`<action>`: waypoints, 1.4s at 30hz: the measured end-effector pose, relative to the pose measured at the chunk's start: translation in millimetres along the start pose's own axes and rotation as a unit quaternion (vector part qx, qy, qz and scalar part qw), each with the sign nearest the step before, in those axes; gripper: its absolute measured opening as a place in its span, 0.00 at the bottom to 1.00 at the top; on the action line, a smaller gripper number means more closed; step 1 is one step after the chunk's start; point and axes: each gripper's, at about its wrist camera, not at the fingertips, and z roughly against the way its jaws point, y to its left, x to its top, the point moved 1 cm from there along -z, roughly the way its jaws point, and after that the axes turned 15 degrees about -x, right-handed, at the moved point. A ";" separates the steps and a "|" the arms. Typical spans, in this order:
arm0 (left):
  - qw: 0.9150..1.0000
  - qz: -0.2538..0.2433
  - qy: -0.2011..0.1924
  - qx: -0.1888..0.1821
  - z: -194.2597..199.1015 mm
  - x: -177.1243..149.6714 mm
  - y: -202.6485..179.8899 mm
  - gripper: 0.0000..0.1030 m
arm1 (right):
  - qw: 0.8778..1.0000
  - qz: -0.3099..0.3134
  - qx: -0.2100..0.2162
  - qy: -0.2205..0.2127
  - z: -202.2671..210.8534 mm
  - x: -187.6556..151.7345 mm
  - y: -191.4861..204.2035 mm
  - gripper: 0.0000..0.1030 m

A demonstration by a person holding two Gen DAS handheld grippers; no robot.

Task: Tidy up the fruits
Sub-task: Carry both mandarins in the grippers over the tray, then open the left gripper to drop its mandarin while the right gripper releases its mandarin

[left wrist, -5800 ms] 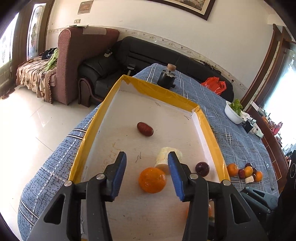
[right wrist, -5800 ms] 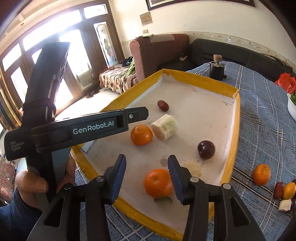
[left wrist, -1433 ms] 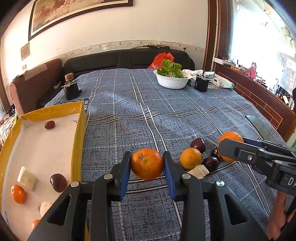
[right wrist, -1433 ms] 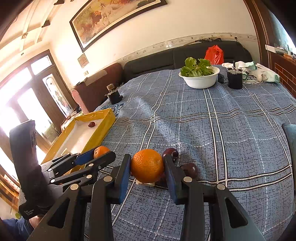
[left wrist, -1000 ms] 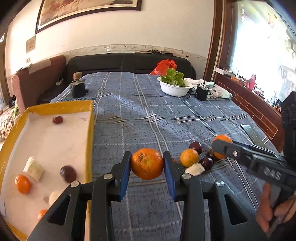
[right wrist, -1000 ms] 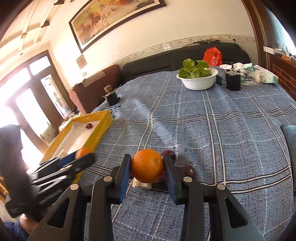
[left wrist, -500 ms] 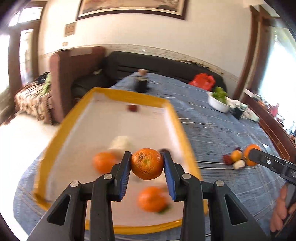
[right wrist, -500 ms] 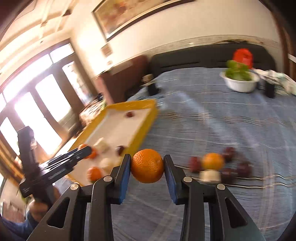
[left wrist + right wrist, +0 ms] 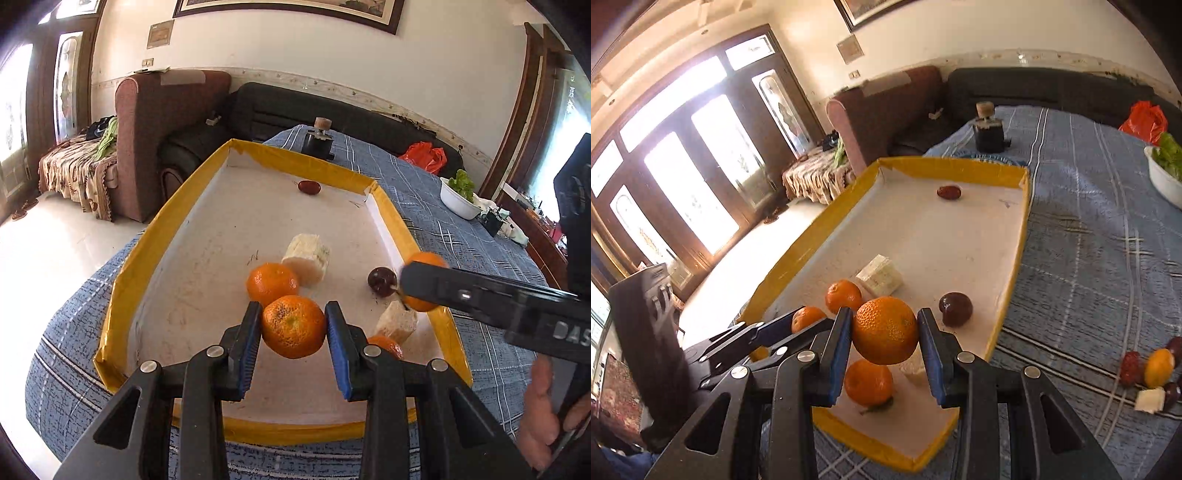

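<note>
I'm mid-delivery: both hands carry an orange over the yellow-rimmed tray (image 9: 129,280), so the step in hand is setting these two down among the fruit already gathered there.

In the left wrist view, the left claw (image 9: 293,326) sits at the lower centre of the frame, narrowed onto its orange (image 9: 293,326), blue pads pressing both flanks. Behind it in the tray lie another orange (image 9: 272,284), a pale chunk (image 9: 307,258), a dark plum (image 9: 382,281) and a small red fruit (image 9: 309,187) toward the top.

In the right wrist view, the right claw (image 9: 885,336) is likewise closed on an orange (image 9: 885,336) at lower centre, above the tray's near end. At the lower right of that frame a small cluster of fruit (image 9: 1154,373) waits on the desk (image 9: 1089,258).

Next, I judge, I should lower each orange onto a bare patch of tray floor before letting the pads part, or it may roll into its neighbours. The two claws are close, so I'd release one at a time.
</note>
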 end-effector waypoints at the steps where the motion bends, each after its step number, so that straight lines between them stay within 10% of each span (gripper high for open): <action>1: 1.000 -0.003 0.000 0.002 -0.9 -0.7 -0.9 0.33 | 1.000 -0.001 -0.003 0.001 -6.4 1.3 0.8 0.39; 19: 0.999 -0.015 0.029 0.009 -15.9 0.9 -9.9 0.33 | 0.999 0.035 -0.028 0.016 -50.7 3.9 19.4 0.40; 42: 1.000 -0.013 0.005 0.022 -7.2 0.7 -10.5 0.48 | 1.000 0.012 -0.007 -0.017 -8.2 0.9 10.6 0.43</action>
